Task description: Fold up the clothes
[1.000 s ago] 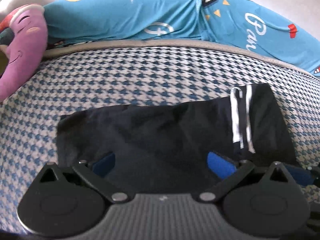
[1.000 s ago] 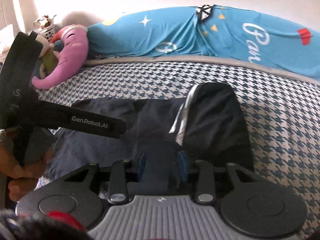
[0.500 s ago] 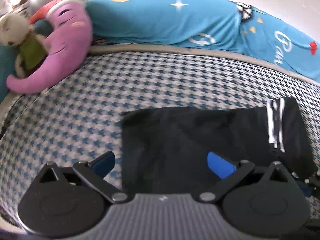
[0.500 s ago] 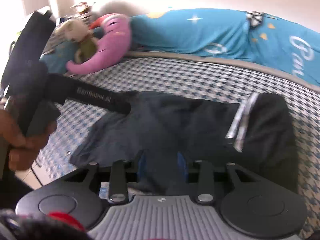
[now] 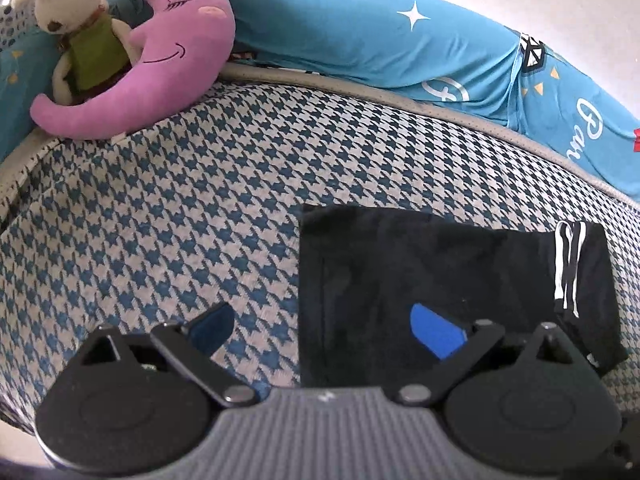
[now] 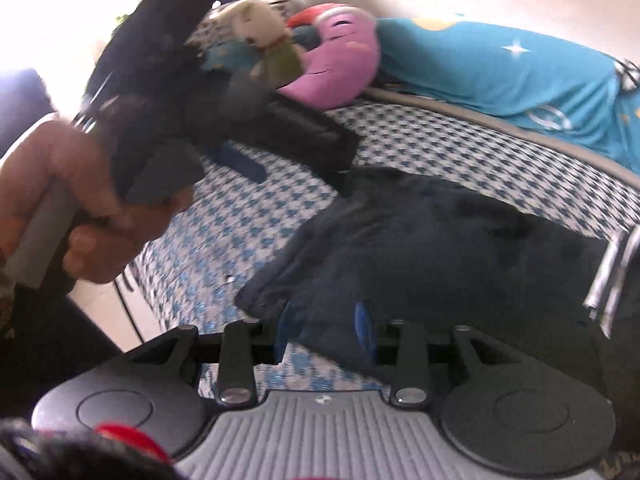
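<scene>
- The black garment [image 5: 440,280] with white side stripes [image 5: 568,268] lies partly folded on the houndstooth bed cover [image 5: 180,208], towards the right in the left wrist view.
- The left hand-held gripper [image 5: 324,330] is spread wide and holds nothing; its right blue pad is over the garment's left part, its left pad over bare cover.
- The right hand-held gripper [image 6: 324,330] is nearly closed, pinching a near edge of the garment [image 6: 460,256] between its blue pads.
- A person's hand [image 6: 76,200] holds the left tool's handle, blurred in the right wrist view.
- A purple moon pillow [image 5: 168,68], a plush rabbit [image 5: 76,28] and a blue quilt [image 5: 400,44] lie along the far edge of the bed.
</scene>
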### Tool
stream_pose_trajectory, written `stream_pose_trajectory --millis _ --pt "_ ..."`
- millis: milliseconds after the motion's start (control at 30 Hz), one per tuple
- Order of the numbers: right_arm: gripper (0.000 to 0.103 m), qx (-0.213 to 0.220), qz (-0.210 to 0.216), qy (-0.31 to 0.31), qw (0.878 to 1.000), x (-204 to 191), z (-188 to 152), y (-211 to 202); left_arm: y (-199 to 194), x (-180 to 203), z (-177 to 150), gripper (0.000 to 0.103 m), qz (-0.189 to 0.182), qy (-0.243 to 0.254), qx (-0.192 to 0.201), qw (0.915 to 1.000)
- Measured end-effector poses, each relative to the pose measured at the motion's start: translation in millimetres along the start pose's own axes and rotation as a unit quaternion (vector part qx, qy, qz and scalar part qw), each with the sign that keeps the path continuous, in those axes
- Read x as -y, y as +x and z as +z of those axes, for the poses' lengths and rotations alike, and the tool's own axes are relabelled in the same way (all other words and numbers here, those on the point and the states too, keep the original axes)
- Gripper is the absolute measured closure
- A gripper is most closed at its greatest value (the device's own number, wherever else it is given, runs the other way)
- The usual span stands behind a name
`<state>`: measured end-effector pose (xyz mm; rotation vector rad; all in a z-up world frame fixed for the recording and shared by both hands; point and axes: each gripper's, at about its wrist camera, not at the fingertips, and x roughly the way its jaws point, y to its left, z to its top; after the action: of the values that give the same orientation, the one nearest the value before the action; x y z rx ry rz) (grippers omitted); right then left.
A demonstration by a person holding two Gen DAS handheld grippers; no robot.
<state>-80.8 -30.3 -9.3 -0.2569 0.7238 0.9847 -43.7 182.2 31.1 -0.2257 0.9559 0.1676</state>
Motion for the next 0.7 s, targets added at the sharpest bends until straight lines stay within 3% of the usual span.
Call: stream_pose_trajectory --millis 300,700 --pt "0.067 -0.008 0.024 -0.069 0.997 -30.3 -1.3 22.5 9.1 -10.5 1.5 0.003 0.001 -0.011 -0.016 0.9998" --pt "0.062 -0.012 0.001 -0.157 0.988 -54.5 -11.2 45.3 11.6 -21.7 0.1 0.002 -0.012 -0.033 -0.03 0.9989"
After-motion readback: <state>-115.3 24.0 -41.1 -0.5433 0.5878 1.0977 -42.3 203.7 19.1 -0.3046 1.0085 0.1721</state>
